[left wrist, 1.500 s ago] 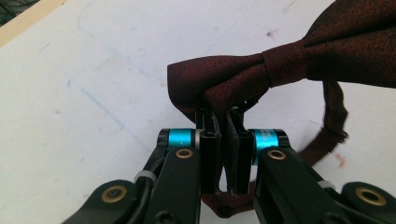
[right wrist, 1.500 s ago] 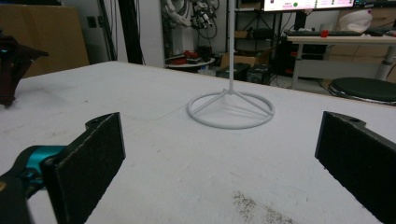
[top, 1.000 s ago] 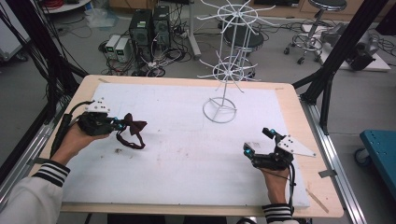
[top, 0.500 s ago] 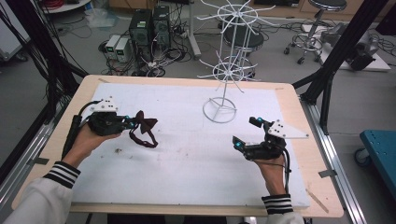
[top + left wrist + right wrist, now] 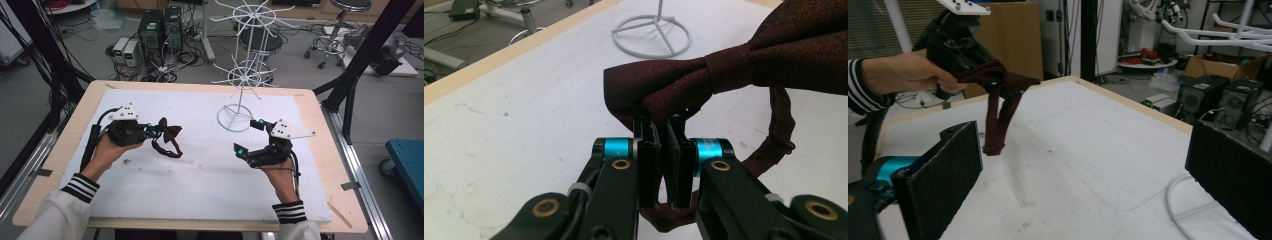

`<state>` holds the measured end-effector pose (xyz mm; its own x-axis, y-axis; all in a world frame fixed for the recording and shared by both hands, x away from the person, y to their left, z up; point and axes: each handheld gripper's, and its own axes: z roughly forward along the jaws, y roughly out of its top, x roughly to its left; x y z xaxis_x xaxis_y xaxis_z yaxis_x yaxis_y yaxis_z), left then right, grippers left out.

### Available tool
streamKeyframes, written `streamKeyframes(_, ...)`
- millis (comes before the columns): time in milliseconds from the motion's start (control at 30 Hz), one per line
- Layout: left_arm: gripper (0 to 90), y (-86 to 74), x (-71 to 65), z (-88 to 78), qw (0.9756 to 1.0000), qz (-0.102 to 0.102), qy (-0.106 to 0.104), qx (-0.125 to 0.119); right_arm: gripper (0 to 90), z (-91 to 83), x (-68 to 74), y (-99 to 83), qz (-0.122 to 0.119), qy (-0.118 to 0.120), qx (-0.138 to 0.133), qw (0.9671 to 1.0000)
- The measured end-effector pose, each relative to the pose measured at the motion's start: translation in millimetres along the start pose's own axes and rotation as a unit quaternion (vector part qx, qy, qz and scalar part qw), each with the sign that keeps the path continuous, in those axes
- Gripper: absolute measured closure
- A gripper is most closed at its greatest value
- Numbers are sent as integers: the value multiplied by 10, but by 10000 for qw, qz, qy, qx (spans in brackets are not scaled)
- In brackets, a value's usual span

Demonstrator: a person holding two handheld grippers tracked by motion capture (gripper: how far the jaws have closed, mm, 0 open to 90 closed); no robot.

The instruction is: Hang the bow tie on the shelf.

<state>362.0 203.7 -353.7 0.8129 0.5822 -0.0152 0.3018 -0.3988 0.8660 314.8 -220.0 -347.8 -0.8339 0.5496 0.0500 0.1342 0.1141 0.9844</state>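
Nearest the person, the right gripper hovers over the white tabletop, fingers spread wide and empty. Left of it, the left gripper pinches one dark red bow tie by a wing, strap dangling clear of the surface. Beyond stands one white wire rack; judged best approached slowly, keeping the strap loop open for a prong.
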Motion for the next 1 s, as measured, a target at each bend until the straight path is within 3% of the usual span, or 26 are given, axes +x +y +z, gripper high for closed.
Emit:
streamKeyframes(233,850,73,-116,91,10000,10,-51,-56,10,135,58,92,-61,159,150,9997)
streamKeyframes(367,850,115,-179,153,9999,13,-76,-102,12,237,88,140,32,347,195,9992)
streamKeyframes(600,850,154,-287,250,9999,98,-72,-106,13,416,134,201,142,455,405,9980)
streamKeyframes(700,850,171,-315,281,9998,45,-59,-182,52,499,178,225,147,631,472,9968)
streamKeyframes(867,849,211,-385,335,9998,126,44,-169,63,645,242,253,277,704,621,9952)
streamKeyframes(1000,850,220,-415,368,9998,147,60,-154,146,700,277,277,317,880,601,9938)
